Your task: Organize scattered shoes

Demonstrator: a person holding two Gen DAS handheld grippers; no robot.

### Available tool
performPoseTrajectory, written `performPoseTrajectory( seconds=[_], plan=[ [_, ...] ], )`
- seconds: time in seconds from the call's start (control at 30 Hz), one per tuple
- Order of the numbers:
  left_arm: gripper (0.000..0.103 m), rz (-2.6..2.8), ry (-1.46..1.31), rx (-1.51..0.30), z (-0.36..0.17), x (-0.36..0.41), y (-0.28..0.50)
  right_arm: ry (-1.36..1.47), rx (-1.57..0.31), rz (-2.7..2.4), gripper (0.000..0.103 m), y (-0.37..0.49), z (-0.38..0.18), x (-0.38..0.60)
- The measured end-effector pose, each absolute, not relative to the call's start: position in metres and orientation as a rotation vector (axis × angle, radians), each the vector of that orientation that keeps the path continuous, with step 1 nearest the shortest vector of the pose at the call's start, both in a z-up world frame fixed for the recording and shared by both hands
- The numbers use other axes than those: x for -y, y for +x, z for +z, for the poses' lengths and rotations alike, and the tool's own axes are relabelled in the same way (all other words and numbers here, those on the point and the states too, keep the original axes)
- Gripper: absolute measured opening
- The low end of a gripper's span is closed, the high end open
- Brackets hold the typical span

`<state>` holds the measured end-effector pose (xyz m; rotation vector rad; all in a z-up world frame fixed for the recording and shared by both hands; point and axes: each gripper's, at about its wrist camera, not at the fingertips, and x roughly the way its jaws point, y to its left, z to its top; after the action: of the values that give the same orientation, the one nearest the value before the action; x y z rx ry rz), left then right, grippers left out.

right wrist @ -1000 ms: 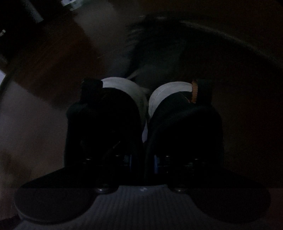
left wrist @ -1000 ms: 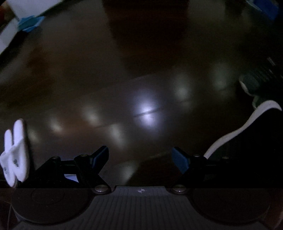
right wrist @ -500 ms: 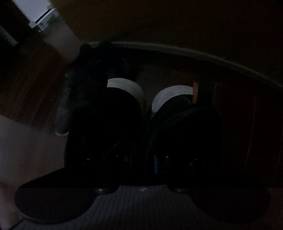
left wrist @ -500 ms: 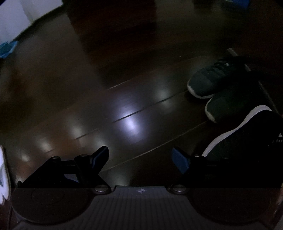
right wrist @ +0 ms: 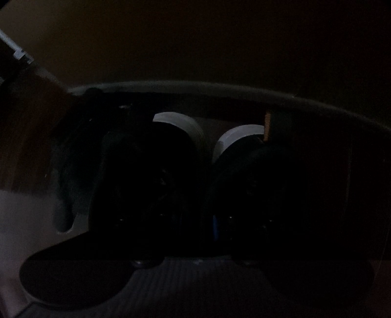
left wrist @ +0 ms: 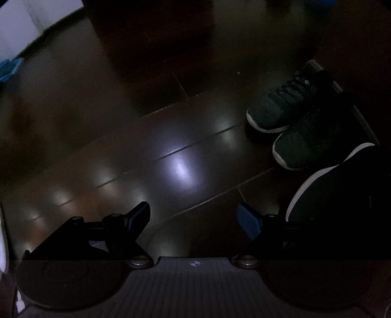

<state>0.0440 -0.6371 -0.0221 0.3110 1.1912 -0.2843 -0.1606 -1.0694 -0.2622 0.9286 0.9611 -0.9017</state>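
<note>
In the left wrist view my left gripper point(left wrist: 194, 217) hangs open over the dark wooden floor, nothing between its blue pads point(left wrist: 246, 222). Two dark grey sneakers point(left wrist: 276, 107) point(left wrist: 308, 144) with pale soles lie side by side at the right. A black shoe with a white sole point(left wrist: 342, 186) sits beside them at the right edge. In the very dark right wrist view my right gripper point(right wrist: 212, 227) is shut on a pair of black shoes, white toes point(right wrist: 180, 122) point(right wrist: 239, 134) pointing away, pinched where their inner sides meet.
A pale curved edge point(right wrist: 220, 88) runs across just beyond the held shoes, with a dark wall above it. A grey sneaker point(right wrist: 66, 190) lies left of the held pair. A white object point(left wrist: 3, 244) shows at the left edge, and a white wall point(left wrist: 24, 22) at far left.
The left view has swung, so the grey sneakers are now in full sight and the white object has slid off left. The right gripper has carried the black pair closer to the curved edge.
</note>
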Motion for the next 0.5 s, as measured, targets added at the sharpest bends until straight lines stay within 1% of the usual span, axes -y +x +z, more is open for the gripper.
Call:
performPoseTrajectory(
  seconds=[0.27, 0.5],
  plan=[
    [0.083, -0.281, 0.275, -1.188, -0.024, 0.656, 0.048, 0.940, -0.982, -0.921, 0.023, -0.160, -0.269, 1.090],
    [0.083, -0.255, 0.242, -1.219, -0.031, 0.650, 0.046, 0.927, -1.026, -0.934, 0.023, -0.153, -0.278, 1.109]
  ],
)
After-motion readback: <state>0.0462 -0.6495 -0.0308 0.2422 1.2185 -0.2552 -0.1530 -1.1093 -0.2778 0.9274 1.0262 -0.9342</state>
